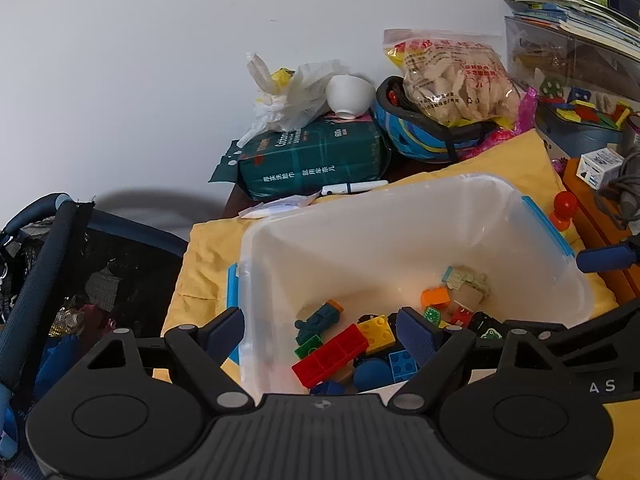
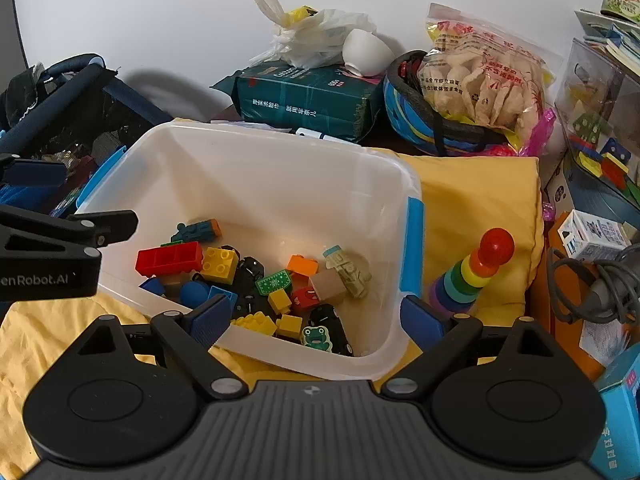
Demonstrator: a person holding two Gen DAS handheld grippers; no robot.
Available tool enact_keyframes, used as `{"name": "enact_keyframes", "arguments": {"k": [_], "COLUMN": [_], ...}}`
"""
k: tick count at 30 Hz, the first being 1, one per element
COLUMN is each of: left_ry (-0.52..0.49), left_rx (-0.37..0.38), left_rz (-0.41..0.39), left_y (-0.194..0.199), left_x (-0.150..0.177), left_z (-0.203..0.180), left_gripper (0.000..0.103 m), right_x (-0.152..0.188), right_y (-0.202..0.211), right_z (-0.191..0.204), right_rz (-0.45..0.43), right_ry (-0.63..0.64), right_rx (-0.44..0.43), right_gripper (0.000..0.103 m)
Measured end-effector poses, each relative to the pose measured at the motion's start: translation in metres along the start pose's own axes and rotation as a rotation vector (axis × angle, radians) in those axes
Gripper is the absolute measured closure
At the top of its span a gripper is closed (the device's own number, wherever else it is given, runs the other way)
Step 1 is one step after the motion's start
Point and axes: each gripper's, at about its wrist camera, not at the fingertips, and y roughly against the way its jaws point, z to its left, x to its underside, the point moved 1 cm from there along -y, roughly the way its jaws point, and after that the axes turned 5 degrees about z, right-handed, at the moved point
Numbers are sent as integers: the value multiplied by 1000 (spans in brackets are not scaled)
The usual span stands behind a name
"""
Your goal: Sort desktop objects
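Left wrist view shows one yellow cloth (image 1: pixel 208 264) spread over the table, with one translucent plastic bin (image 1: pixel 400 216) resting on it. The left gripper (image 1: pixel 326 334) hangs wide and empty over the bin's near left corner: its left finger sits outside the wall, its right finger above the toys inside. In the right wrist view the right gripper (image 2: pixel 316 320) is also spread wide and holds nothing, straddling the bin's near right corner, one finger over the toys, the other outside beside the blue latch (image 2: pixel 414 246).

The bin holds a pile of building blocks, too jumbled to count in full: one long red block (image 2: pixel 170 258), one yellow studded block (image 2: pixel 219 264), one orange block (image 2: pixel 303 265), one teal toy vehicle (image 2: pixel 197 231) and one frog tile (image 2: pixel 317 337) stand out. One rainbow ring stacker (image 2: pixel 468 276) stands on the cloth just right of the bin.
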Motion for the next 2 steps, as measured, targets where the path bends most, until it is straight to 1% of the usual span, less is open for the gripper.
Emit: {"name": "enact_keyframes", "arguments": {"k": [2], "left_ry": [-7], "left_rx": [1], "left_rz": [-7], "left_y": [0], "left_x": [0], "left_z": [-1], "left_gripper": [17], "right_x": [0], "right_y": [-1], "right_z": [0], "right_rz": [0], "right_ry": [-3], "right_rx": [4], "right_gripper": [9]}}
